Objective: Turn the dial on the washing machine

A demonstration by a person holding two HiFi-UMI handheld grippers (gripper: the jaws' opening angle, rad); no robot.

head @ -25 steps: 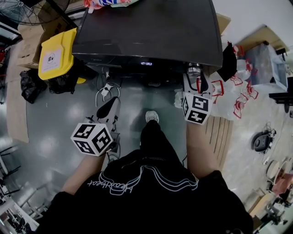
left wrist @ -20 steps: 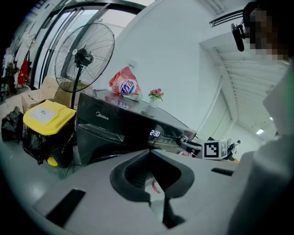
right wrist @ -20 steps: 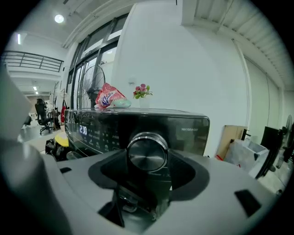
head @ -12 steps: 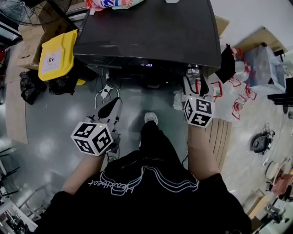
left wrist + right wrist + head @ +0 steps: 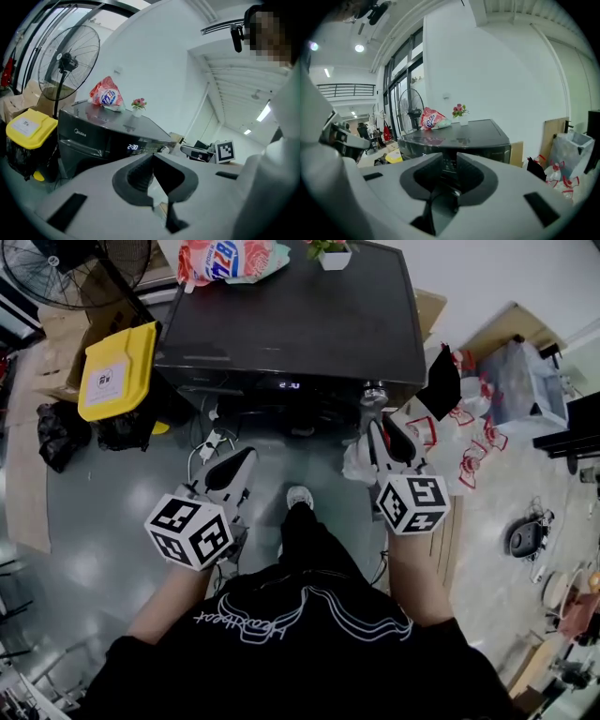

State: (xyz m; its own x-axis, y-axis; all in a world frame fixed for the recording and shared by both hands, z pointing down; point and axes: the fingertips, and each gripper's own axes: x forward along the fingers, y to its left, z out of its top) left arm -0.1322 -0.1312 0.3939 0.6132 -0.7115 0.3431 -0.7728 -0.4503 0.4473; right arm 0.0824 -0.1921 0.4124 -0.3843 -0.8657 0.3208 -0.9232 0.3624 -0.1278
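**Head view:** washing machine point(image 5: 291, 324) at top centre. The dial point(image 5: 375, 394) is on its front panel at the right end, right of the lit display point(image 5: 290, 385). R gripper point(image 5: 382, 432) is just in front of and below the dial, aimed at the machine, not touching it. L gripper point(image 5: 234, 465) hangs in front of the machine's left half, well apart from the dial.

**Left gripper view:** L gripper point(image 5: 152, 157) jaws meet at the tips, nothing btw them. Washing machine point(image 5: 93, 136) is ahead, dial point(image 5: 163, 149) tiny at the panel's far end.

**Right gripper view:** R gripper point(image 5: 451, 164) jaws have just been closing. They now stand a narrow gap apart with nothing gripped; only the machine's point(image 5: 464, 131) panel shows through the gap. Dial not made out here.

**Step (my read):** R is off the dial, so no turning is under way. It looks btw grips, or done.

**Next, if more turn is wanted:**
- Open the jaws wider than the knob.
- Move fwd and a bit up to straddle it.
- Clamp, then roll the wrist.
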